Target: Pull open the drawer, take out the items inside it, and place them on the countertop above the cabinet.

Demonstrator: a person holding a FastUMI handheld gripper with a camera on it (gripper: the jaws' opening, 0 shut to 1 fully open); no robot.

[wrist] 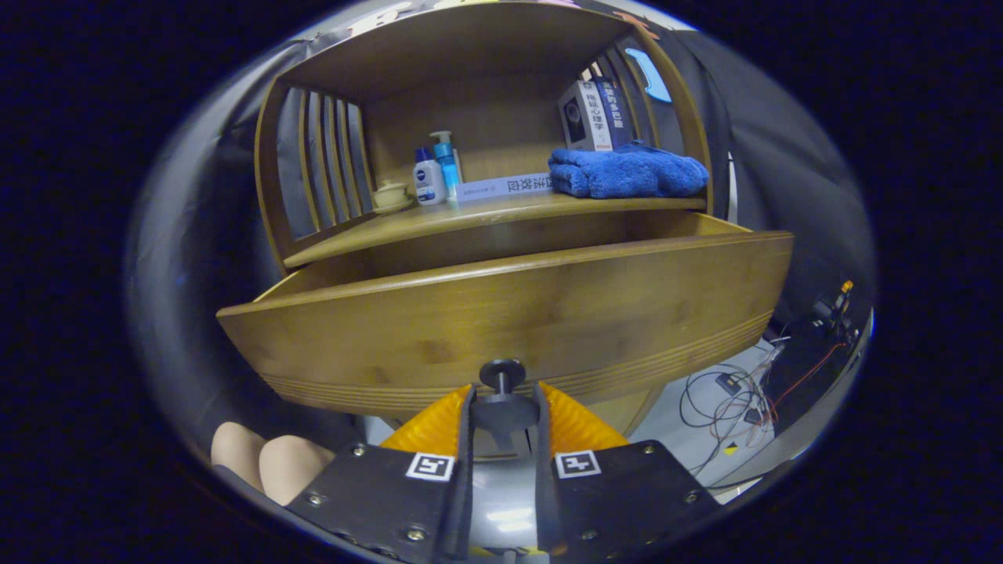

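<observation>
Clamped between the gripper's (503,407) two fingers is the dark round metal knob (502,376) of the curved wooden drawer (509,313), both fingers pressing its disc. That drawer stands pulled out from the bamboo cabinet; its inside is hidden behind the front panel. At twelve o'clock lies the countertop (501,215), with a folded blue towel (623,172) at one o'clock. Judged stiff and fairly heavy, the drawer handles best by that small knob.
</observation>
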